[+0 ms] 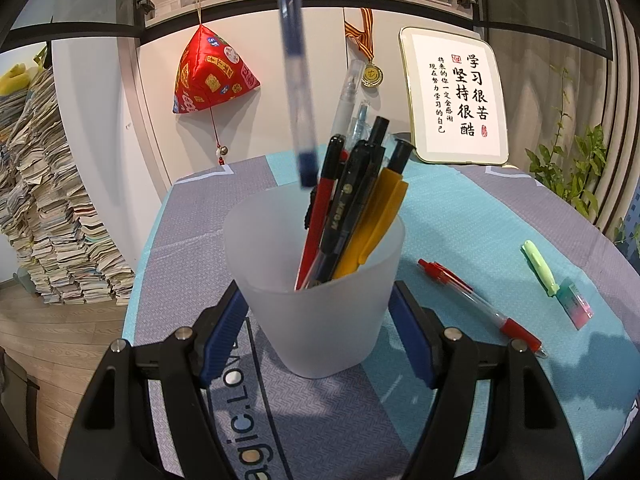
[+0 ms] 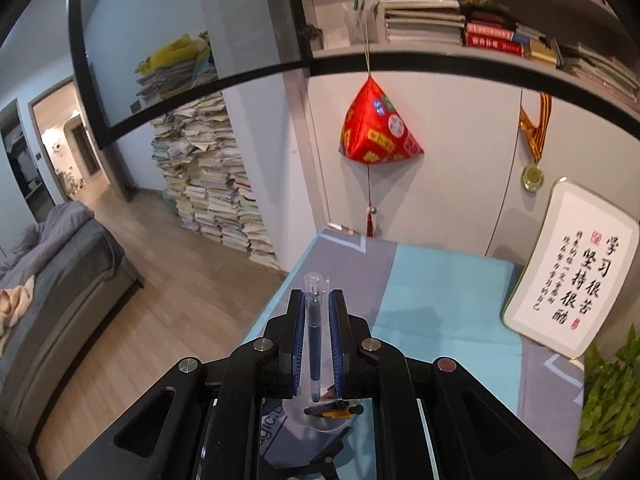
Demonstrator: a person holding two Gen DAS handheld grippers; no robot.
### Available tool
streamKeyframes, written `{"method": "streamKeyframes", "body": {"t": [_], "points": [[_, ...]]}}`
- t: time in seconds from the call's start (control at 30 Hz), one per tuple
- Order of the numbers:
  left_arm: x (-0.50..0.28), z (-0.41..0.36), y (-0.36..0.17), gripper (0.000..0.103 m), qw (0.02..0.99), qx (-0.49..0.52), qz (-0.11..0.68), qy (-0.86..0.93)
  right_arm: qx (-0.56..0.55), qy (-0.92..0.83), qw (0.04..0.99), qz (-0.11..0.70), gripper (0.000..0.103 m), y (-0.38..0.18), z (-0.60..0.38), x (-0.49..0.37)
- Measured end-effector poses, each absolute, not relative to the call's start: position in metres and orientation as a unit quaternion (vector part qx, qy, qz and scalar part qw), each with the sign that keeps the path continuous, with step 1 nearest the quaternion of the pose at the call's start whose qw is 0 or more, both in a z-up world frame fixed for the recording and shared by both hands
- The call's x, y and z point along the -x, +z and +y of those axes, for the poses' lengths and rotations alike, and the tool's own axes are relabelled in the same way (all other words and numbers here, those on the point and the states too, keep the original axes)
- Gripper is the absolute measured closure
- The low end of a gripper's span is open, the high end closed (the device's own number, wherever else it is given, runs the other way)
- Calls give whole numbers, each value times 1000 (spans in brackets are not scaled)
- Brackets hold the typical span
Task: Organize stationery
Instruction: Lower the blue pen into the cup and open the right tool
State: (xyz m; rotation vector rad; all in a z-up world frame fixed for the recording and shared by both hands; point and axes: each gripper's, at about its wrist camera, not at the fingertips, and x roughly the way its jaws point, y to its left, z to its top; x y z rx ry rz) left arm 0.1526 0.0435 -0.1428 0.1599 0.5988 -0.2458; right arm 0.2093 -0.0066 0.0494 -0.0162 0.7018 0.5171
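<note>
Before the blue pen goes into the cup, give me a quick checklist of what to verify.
1. Left gripper steadies the cup: ok, both pads sit against its sides.
2. Right gripper holds the blue pen: ok, jaws shut on it.
3. Pen tip over the cup mouth: cannot tell, it hangs above the far rim, slightly tilted.
4. Room in the cup: ok, the pens lean to one side, leaving the other side free.
5. Cup upright on the table: ok.
6. Items left out: not ok, a red pen, a highlighter and an eraser lie on the table.
</note>
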Motion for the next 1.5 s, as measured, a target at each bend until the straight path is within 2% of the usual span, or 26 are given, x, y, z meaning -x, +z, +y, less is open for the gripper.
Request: {"method": "streamKeyframes", "body": {"t": [0.83,1.5], "points": [[-153,43,-143,32,945,-78,294,-121,-2,262,866,426,93,-31,-7,-219],[-153,44,-143,32,945,-80,294,-120,-23,255,865,432,93,-24,-40,-204]]}}
